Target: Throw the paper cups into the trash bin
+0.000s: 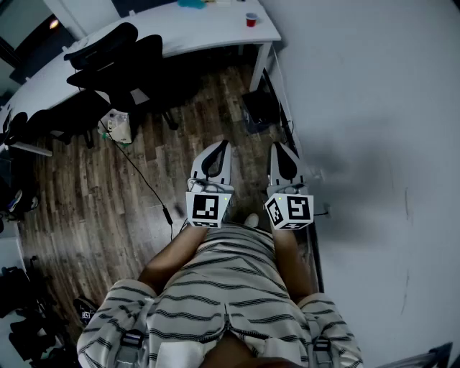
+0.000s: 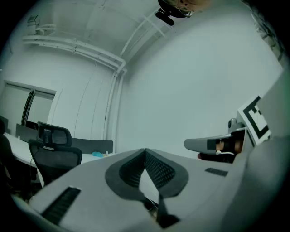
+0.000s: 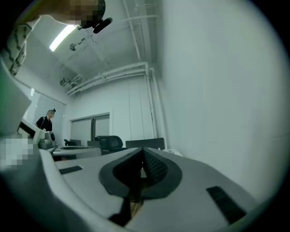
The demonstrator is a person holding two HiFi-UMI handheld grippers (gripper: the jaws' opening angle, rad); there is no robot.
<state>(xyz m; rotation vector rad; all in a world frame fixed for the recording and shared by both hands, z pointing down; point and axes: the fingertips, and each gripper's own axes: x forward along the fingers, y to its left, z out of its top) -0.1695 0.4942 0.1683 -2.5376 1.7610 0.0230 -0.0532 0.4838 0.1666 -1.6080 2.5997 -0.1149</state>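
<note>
Both tools are empty, with jaws pressed together. The left hand-held gripper (image 1: pixel 221 146) and the right hand-held gripper (image 1: pixel 277 148) are held level and side by side in front of the person's chest, close to the white wall (image 1: pixel 374 108). The one cup (image 1: pixel 251 19) I can find is small and red. It stands well away, near the far corner of the white surface (image 1: pixel 208 32), beyond the black chairs (image 1: pixel 118 61). No trash bin shows in any view. The likely trouble from here is the approach: unless the jaws are spread before they reach the cup, they could tip it or shove it off the corner. A thin cup may also crumple if squeezed hard, and a cable (image 1: pixel 147 187) trails across the wooden floor (image 1: pixel 86 208) on the way. Only the head view shows the cup plainly, along with the floor. The gripper views show the closed jaws up close, and the right one alone shows a distant person (image 3: pixel 45 121) beside another desk.
</note>
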